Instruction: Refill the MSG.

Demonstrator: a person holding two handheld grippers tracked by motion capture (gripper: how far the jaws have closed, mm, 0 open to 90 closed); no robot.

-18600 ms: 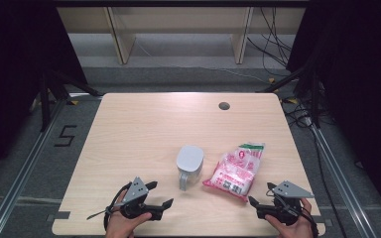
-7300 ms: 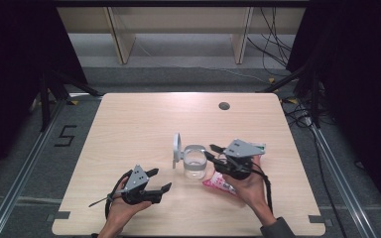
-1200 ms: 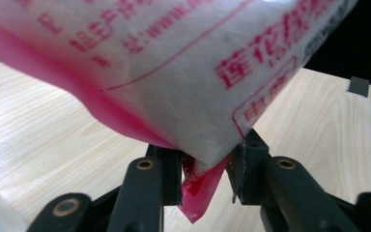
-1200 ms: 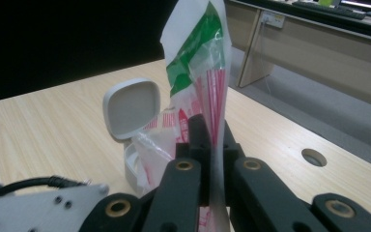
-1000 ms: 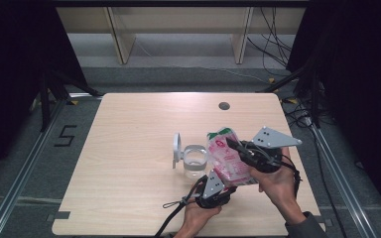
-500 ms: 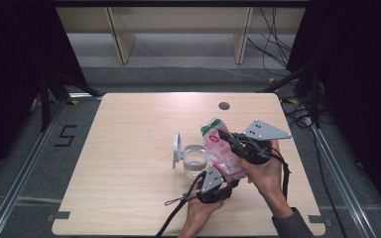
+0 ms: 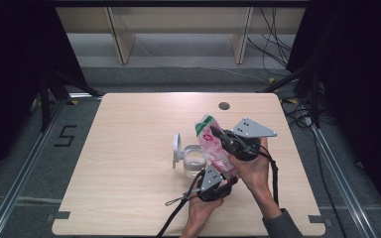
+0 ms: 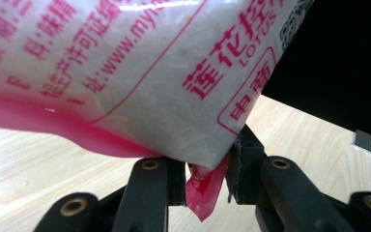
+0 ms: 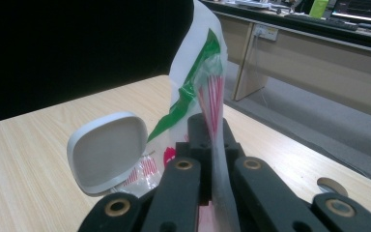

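Bag [image 7: 217,146] of pink-printed plastic, white granules inside, held above the table [image 7: 129,148] between both grippers, tilted, its green-and-white top end up and away from the person.

Landmark: the clear container [image 7: 194,159] standing on the table with its white lid [image 7: 176,150] flipped up at its far-left side.

Right gripper [image 7: 223,139]: clamped on the bag's upper part, just right of the container and above it. In the right gripper view the jaws stand pressed together with the thin film of the bag [image 9: 207,96] rising from between them; the white lid [image 9: 107,152] sits low and to the left of them in that view. Grey three-cornered plate [image 7: 254,129] on top of this gripper, pointing away from the container.

Left gripper [image 7: 223,186]: on the near side of the container, towards the person, just below the bag's lower end. In the left gripper view its jaws pinch the pink bottom corner of the bag [image 8: 174,96], with the full body of the bag bulging over them. Grip partly closed, on the seam only.

Bag hangs right of the container and slightly over its right rim; contact with the rim cannot be told. Cable [image 7: 178,208] trails from the left gripper toward the near table edge.
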